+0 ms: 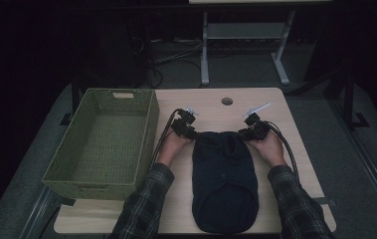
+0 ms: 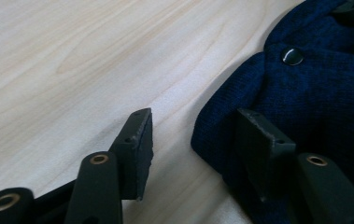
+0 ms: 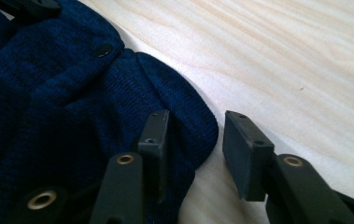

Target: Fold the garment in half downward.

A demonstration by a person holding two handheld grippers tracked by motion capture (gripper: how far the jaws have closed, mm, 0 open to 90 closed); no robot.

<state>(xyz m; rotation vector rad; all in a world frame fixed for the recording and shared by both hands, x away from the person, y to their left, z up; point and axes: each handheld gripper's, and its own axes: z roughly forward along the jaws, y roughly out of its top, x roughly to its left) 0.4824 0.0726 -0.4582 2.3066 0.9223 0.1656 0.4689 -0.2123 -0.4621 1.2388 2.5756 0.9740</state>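
A dark blue knitted garment lies flat on the wooden table, its top end pointing away from the person. My left gripper rests at the garment's upper left corner and my right gripper at its upper right corner. In the left gripper view the gripper is open: one jaw is on bare wood, the other lies on the garment, near a dark button. The right gripper is open too, straddling the edge of the garment, where a button shows.
A green woven basket stands along the table's left side, close to the left hand. A round cable hole is in the tabletop near its far edge. Metal desk legs stand on the floor beyond.
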